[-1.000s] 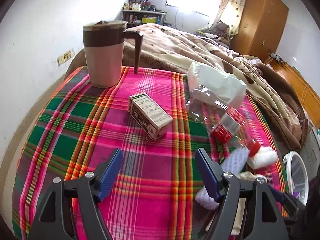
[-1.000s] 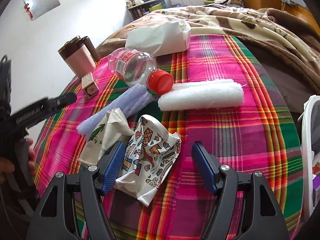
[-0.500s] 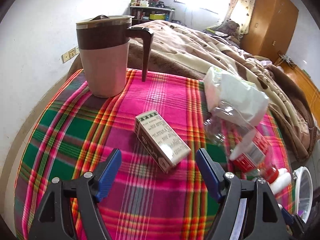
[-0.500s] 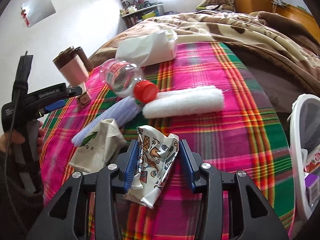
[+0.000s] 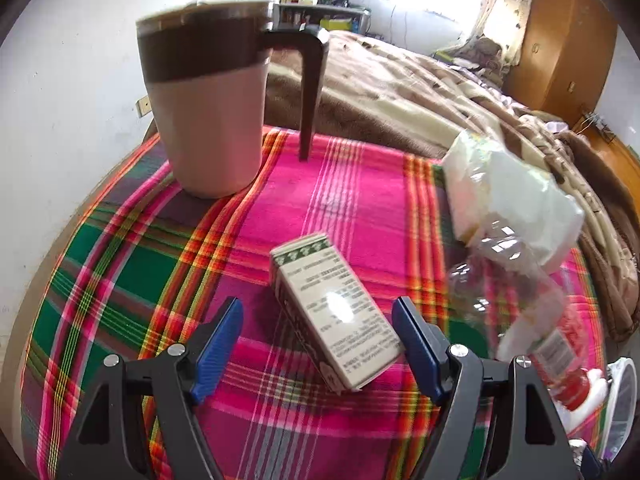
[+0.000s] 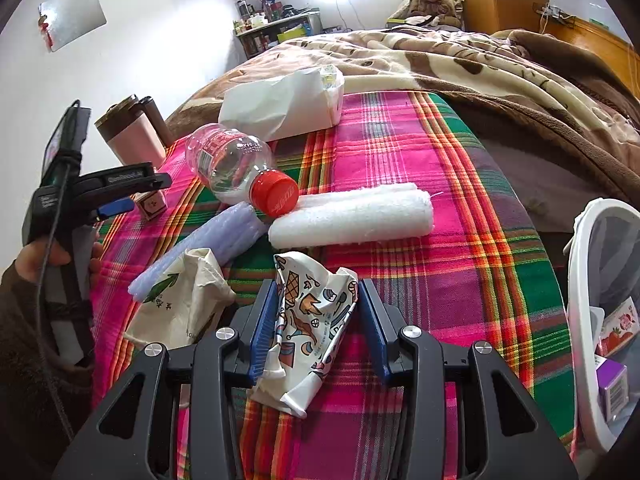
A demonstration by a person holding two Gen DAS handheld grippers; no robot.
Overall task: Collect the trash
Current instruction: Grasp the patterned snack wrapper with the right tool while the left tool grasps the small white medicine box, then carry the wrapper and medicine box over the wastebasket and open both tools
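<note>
My right gripper (image 6: 318, 322) is shut on a crumpled patterned wrapper (image 6: 310, 320) just above the plaid tablecloth (image 6: 420, 152). My left gripper (image 5: 318, 346) is open, its blue pads either side of a small white and green carton (image 5: 336, 316) that lies on the cloth between them. An empty clear bottle with a red cap (image 6: 240, 170) lies on its side; it also shows in the left wrist view (image 5: 528, 312). A cream paper bag (image 6: 184, 300) lies left of the wrapper.
A pink and brown mug (image 5: 208, 108) stands at the far left. A white tissue pack (image 6: 284, 102), a white rolled cloth (image 6: 352, 216) and a lilac roll (image 6: 200, 252) lie on the table. A white mesh bin (image 6: 580, 300) holding packets stands at the right edge. A bed lies behind.
My right gripper closed on the patterned wrapper and lifted it slightly. My left gripper moved forward, so the carton now lies between its open pads.
</note>
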